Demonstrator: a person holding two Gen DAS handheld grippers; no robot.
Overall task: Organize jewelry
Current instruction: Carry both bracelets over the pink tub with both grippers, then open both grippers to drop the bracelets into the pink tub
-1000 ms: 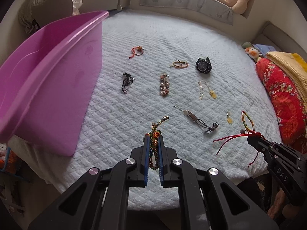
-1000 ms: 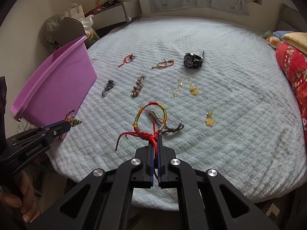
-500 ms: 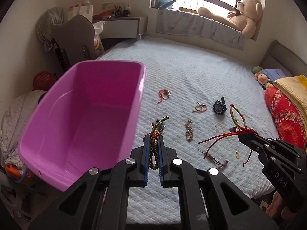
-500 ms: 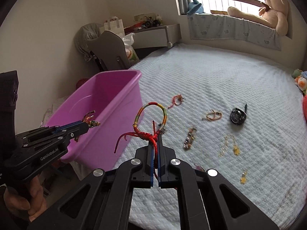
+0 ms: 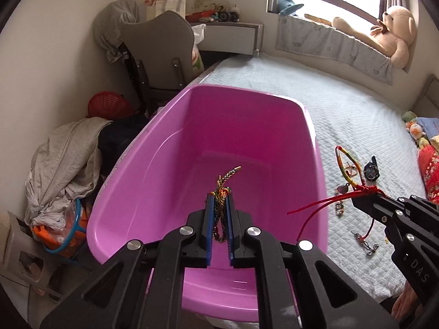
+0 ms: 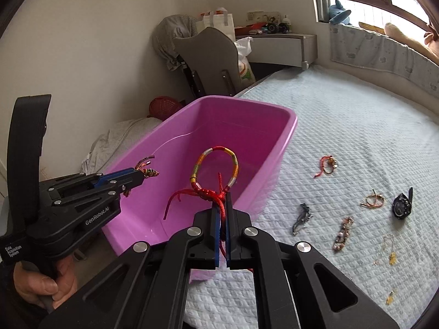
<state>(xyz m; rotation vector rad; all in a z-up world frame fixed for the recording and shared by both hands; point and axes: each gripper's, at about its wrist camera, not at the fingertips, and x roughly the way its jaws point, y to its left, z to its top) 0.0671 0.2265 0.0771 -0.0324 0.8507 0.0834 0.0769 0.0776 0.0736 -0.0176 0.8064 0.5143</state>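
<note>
My left gripper (image 5: pixel 219 196) is shut on a braided multicolour bracelet (image 5: pixel 222 190) and hangs over the inside of the pink plastic tub (image 5: pixel 170 181). In the right wrist view that left gripper (image 6: pixel 142 172) shows from the side above the pink tub's (image 6: pixel 255 170) near left wall. My right gripper (image 6: pixel 222 196) is shut on the red cord of a rainbow loop bracelet (image 6: pixel 216 161), held above the tub's near end. From the left wrist view this right gripper (image 5: pixel 356 196) sits just right of the tub rim with red cords dangling.
On the pale quilted bed (image 6: pixel 356 137) lie a black watch (image 6: pixel 402 205), a red bracelet (image 6: pixel 326 164), an orange cord bracelet (image 6: pixel 373 201), a dark piece (image 6: pixel 301 218), a beaded strand (image 6: pixel 341 234) and gold chains (image 6: pixel 388 249). A chair (image 5: pixel 162 52) and laundry pile (image 5: pixel 63 164) stand beyond the tub.
Both grippers have swung left and upward from over the bed to the pink tub, each still carrying its bracelet. The tub now fills the middle of both views.
</note>
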